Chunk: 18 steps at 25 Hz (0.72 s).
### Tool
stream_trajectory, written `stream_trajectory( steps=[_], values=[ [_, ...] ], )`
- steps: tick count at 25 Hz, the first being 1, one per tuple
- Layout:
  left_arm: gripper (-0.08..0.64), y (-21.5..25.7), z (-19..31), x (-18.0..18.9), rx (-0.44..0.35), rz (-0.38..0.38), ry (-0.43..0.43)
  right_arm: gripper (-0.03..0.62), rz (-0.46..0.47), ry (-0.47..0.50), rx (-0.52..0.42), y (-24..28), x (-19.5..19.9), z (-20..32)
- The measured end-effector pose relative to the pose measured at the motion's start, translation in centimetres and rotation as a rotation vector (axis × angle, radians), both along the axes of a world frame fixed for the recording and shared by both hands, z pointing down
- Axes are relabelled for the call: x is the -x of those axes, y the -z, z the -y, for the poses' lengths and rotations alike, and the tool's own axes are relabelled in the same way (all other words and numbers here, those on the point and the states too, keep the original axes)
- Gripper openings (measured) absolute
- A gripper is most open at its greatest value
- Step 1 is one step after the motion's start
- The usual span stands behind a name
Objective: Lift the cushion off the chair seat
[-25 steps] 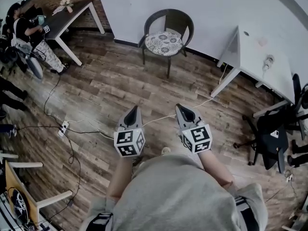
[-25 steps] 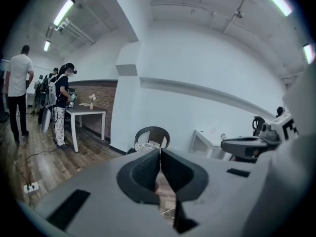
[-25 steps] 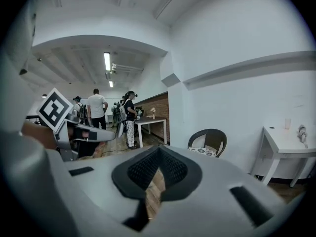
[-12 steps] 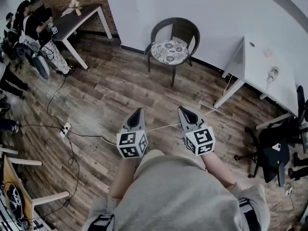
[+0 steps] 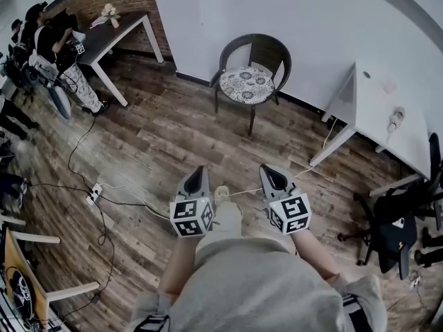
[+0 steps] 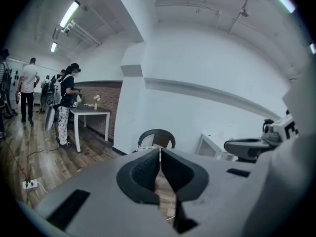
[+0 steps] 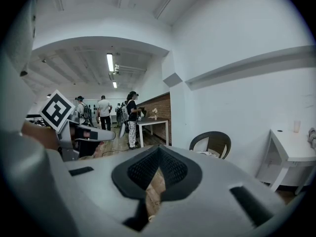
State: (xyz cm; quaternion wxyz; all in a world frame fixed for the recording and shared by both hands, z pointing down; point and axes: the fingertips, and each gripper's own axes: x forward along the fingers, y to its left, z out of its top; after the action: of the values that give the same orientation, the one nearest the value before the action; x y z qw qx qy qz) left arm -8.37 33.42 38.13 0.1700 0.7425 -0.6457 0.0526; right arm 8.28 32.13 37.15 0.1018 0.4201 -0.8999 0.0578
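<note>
A dark wicker chair (image 5: 253, 61) stands against the white wall, some way ahead of me. On its seat lies a round patterned cushion (image 5: 246, 84). My left gripper (image 5: 196, 178) and right gripper (image 5: 272, 174) are held side by side above the wooden floor, both pointing toward the chair and well short of it. Both are shut, with nothing between the jaws. In the left gripper view the chair (image 6: 156, 138) shows just above the closed jaws. In the right gripper view the chair (image 7: 212, 143) is right of the jaws, with the cushion's edge (image 7: 209, 153) visible.
A white table (image 5: 379, 106) stands right of the chair. A black office chair (image 5: 394, 220) is at far right. A dark table (image 5: 111, 34) with people beside it is at far left. Cables and a power strip (image 5: 93, 193) lie on the floor; a wooden chair (image 5: 34, 282) is bottom left.
I have walked toward the chair: it and the cushion sit lower and nearer in the head view. Both grippers stay shut and side by side. My foot now shows between them.
</note>
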Motion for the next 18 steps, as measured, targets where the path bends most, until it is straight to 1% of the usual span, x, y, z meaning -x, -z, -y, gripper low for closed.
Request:
stream_trajectory(
  steps=[4, 7, 12, 18],
  values=[
    [0.012, -0.6, 2.6, -0.1, 0.002, 0.001, -0.008, 0.003, -0.009, -0.018, 0.012, -0.9, -0.2, 2.5],
    [0.014, -0.8, 5.4, 0.4, 0.001, 0.004, -0.021, 0.003, -0.011, -0.022, 0.015, -1.4, 0.6, 5.1],
    [0.014, -1.4, 11.5, 1.0, 0.01, 0.013, -0.044, 0.003, -0.001, -0.046, 0.017, -1.6, 1.2, 11.6],
    [0.014, -0.7, 18.6, 3.2, 0.015, 0.014, -0.061, 0.003, -0.003, -0.04, 0.015, -0.8, 4.1, 18.8]
  ],
)
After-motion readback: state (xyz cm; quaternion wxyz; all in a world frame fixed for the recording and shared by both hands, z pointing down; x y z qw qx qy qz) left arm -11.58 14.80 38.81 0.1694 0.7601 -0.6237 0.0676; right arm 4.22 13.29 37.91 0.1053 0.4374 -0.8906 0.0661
